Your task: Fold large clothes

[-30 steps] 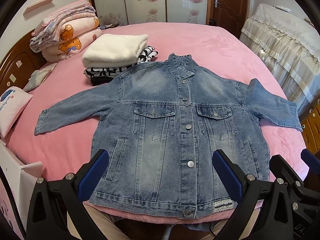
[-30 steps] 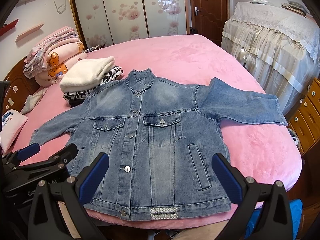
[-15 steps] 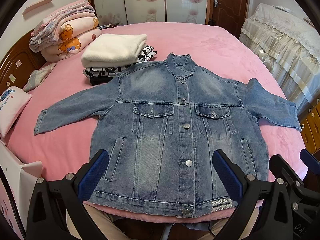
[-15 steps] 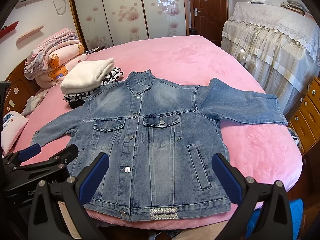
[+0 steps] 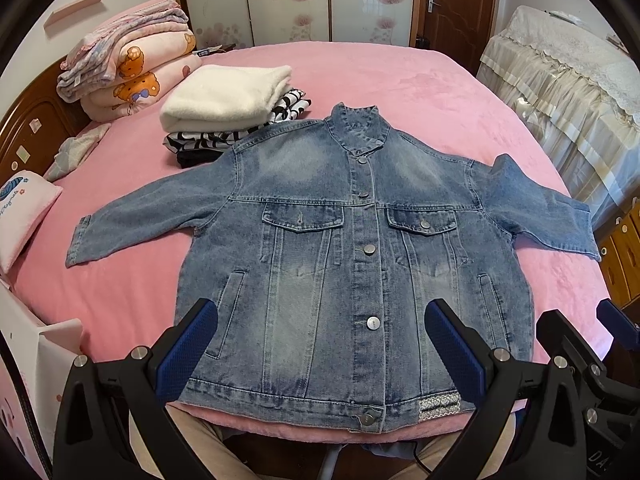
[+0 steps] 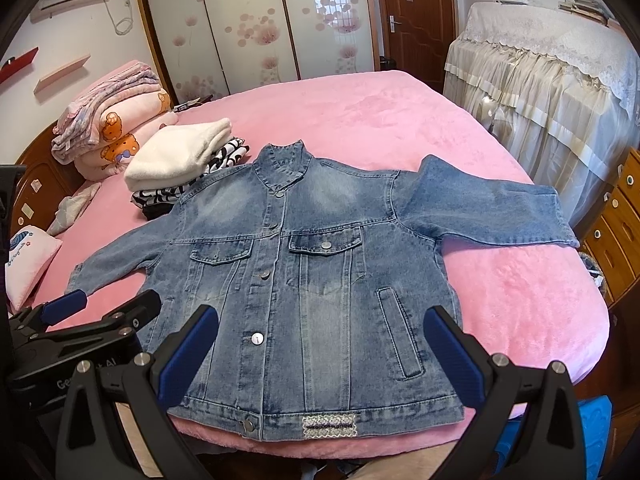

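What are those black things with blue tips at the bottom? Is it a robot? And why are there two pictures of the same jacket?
It is not a robot. A person holds a grabber tool in each hand, and each tool has a small camera looking out along its two fingers. One picture comes from the left gripper, the other from the right gripper, so you see the same bed from two spots. The blue parts are soft pads on the fingers. Both grippers are open and hold nothing.

On the pink bed a denim jacket lies flat, buttoned, with its sleeves spread out, waiting to be folded. Behind it sits a pile of folded clothes with a white one on top, and rolled blankets by the headboard.
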`<state>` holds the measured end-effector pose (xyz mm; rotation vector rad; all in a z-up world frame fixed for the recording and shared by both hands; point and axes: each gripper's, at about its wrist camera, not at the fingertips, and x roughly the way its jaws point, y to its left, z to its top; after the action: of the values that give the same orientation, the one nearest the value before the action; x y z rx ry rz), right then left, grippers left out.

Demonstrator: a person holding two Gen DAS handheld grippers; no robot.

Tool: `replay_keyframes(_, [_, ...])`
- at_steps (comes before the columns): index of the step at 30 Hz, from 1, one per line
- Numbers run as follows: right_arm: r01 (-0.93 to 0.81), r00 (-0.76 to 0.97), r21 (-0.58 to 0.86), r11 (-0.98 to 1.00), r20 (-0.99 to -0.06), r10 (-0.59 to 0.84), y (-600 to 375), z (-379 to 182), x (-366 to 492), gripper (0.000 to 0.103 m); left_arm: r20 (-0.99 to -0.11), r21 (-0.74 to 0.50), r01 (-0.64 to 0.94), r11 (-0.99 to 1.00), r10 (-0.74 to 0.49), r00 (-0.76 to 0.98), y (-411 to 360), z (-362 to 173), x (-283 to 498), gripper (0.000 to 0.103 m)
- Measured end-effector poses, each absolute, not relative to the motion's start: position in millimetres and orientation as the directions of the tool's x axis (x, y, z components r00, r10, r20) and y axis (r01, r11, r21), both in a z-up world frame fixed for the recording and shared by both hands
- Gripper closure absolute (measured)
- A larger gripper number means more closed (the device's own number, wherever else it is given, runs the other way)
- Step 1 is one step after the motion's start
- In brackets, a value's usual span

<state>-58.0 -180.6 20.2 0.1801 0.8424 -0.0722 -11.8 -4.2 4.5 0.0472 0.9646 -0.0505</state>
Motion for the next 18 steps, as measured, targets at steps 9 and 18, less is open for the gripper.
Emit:
replay_keyframes(9, [0.134, 0.668, 0.148, 0.980, -0.744, 0.021, -183.9, 15.2, -59.1, 0.000, -0.824, 0.028, 0.067, 0.997, -0.015, 0.566, -6.1, 3.2, -12.1, 0.001])
replay_keyframes(18, [0.138, 0.668, 0.181, 0.974, -0.743, 0.043, -194.3, 6.1, -58.7, 0.000, -0.828, 0.060, 0.085, 0.995, 0.002, 0.560, -18.7, -0.3, -11.0, 0.001])
